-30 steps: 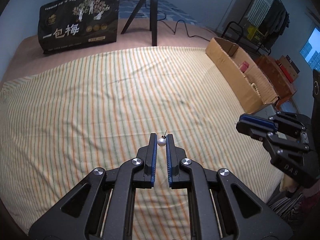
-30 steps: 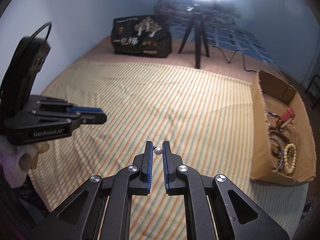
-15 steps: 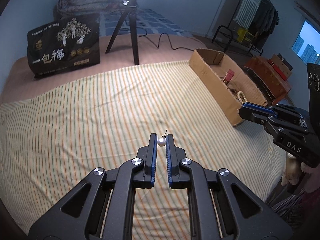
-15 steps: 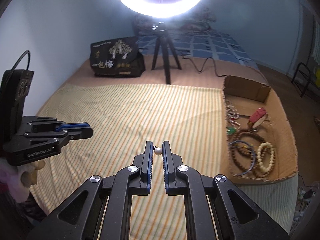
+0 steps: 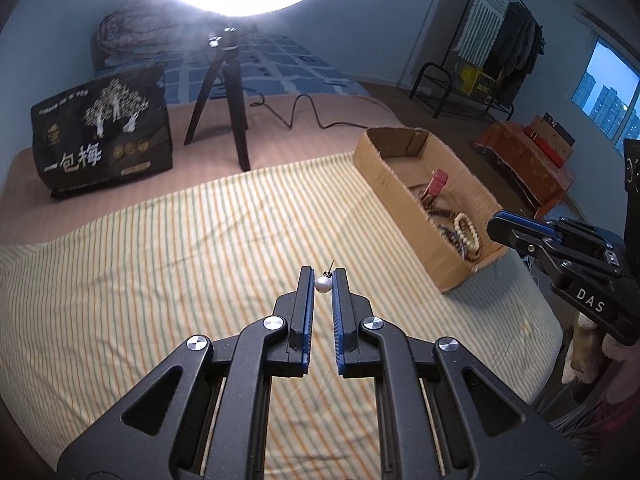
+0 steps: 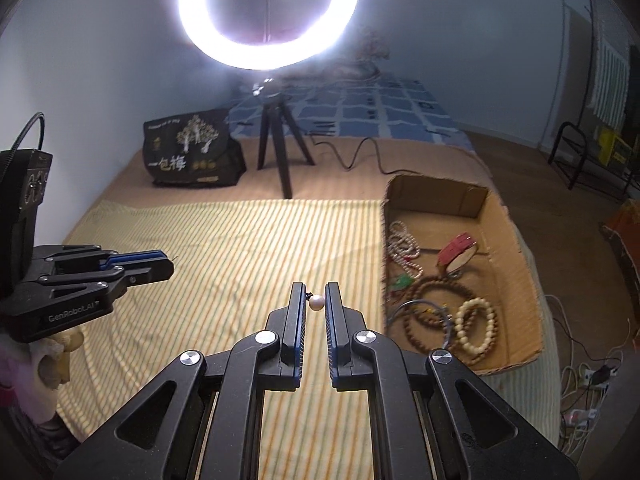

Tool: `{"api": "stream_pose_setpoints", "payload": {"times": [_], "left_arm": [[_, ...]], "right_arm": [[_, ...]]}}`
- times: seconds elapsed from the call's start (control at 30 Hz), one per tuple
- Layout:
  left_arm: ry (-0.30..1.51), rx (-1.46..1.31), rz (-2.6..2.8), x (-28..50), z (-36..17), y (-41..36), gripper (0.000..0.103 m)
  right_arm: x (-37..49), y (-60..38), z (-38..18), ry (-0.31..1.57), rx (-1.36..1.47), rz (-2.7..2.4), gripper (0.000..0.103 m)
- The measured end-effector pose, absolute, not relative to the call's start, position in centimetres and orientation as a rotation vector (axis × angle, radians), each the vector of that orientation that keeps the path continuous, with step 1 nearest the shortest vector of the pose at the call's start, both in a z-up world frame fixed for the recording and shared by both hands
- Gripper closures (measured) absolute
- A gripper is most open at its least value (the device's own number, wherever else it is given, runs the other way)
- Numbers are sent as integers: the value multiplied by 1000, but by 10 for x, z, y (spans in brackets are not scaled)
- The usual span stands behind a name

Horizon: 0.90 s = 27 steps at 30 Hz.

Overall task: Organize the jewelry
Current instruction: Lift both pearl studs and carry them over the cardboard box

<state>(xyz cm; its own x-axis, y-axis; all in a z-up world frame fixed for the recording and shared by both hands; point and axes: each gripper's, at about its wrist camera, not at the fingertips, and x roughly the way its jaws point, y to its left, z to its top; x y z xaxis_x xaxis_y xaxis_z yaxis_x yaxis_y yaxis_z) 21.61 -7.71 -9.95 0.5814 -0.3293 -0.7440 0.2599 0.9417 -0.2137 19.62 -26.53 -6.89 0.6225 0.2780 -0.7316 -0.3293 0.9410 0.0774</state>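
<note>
Pearl earrings, one pinched at each gripper's fingertips: left gripper (image 5: 323, 280) holds left pearl earring (image 5: 322, 284), right gripper (image 6: 316, 295) holds right pearl earring (image 6: 315, 302), above the striped bedsheet (image 5: 160, 260). Either round pearl could slip from so slight a pinch and roll off before reaching the cardboard box (image 6: 516, 264).

The left gripper (image 5: 323, 280) points forward and downward, its jaws closed to a narrow gap and pinching a small pearl earring (image 5: 323, 284) at the tips. The right gripper (image 6: 316, 297) is angled likewise, jaws equally narrow, clamping another pearl earring (image 6: 315, 302).
</note>
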Motion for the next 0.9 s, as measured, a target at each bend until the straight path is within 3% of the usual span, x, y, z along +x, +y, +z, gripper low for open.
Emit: {"api": "stream_pose_setpoints", "payload": {"times": [0.9], "left_arm": [[797,-45,-475,324,-60,-203,96]], "right_arm": [[234,-342,-57,823,73,192,95]]}}
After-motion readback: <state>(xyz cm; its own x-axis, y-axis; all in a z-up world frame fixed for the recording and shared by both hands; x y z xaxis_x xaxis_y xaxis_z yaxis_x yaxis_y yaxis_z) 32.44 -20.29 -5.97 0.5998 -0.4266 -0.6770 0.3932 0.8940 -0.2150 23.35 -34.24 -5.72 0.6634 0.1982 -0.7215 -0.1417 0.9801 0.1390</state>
